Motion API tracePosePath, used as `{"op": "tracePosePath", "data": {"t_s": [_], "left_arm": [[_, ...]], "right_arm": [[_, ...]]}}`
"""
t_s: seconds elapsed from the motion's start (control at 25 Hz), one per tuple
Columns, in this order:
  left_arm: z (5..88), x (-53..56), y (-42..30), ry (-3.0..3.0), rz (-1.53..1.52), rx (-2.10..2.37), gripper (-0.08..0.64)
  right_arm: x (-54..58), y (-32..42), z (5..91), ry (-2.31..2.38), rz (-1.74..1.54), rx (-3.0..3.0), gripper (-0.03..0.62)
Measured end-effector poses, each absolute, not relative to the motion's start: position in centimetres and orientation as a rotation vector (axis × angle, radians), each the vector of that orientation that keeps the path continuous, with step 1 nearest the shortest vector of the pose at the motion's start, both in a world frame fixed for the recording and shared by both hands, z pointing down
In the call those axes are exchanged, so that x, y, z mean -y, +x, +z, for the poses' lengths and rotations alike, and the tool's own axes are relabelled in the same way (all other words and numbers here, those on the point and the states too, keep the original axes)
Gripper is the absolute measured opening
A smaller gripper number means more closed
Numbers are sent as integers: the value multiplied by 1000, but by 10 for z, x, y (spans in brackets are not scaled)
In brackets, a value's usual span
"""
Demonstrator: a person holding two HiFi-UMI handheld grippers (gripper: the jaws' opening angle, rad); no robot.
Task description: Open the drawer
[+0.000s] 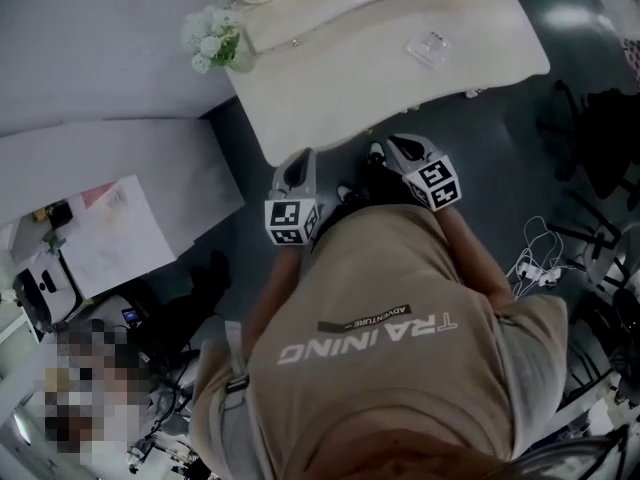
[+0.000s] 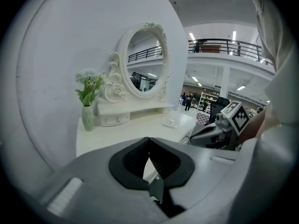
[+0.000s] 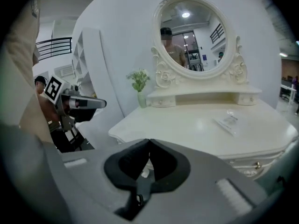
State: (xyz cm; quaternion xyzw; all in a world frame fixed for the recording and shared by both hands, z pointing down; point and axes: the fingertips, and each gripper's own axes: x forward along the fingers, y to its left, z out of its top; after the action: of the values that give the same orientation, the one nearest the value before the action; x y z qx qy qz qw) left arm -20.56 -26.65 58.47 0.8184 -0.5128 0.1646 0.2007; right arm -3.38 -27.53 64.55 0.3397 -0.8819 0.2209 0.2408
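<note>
the person stands at a white dressing table (image 3: 187,125) with a gripper in each hand, both held out in front of the body, side by side but apart and pointing at the table's near edge

the left gripper (image 2: 149,140) has its dark jaws brought together, tips meeting, with nothing between them. the right gripper (image 3: 149,141) is the same, jaws closed tip to tip and empty. from above, both noses sit just short of the tabletop's curved front edge, over the dark floor, and i cannot tell whether either touches the table

the drawer (image 3: 250,166) is in the front of the table under the top, closed, with a small knob showing. it sits low and to the right of the right gripper's jaws in that gripper's view, and neither gripper is on it

on the tabletop a small clear packet (image 3: 228,122) lies flat toward the right side. at the back an oval mirror (image 3: 191,31) in a carved white frame stands over a low shelf with little drawers of its own. a slim vase of pale flowers (image 3: 140,90) stands upright at the back left corner, just beside the shelf
</note>
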Motion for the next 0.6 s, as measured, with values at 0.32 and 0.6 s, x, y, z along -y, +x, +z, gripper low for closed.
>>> {"op": "tracePosePath", "data": {"t_s": [0.32,0.6], "left_arm": [[600,320,-188,2230,530,1491,-2],[600,328,-207,2123,475,1566,-2]], "right_arm": [[319,-23,743,712,687,2322,3],[323,-43,811,591,798,2206,3]]}}
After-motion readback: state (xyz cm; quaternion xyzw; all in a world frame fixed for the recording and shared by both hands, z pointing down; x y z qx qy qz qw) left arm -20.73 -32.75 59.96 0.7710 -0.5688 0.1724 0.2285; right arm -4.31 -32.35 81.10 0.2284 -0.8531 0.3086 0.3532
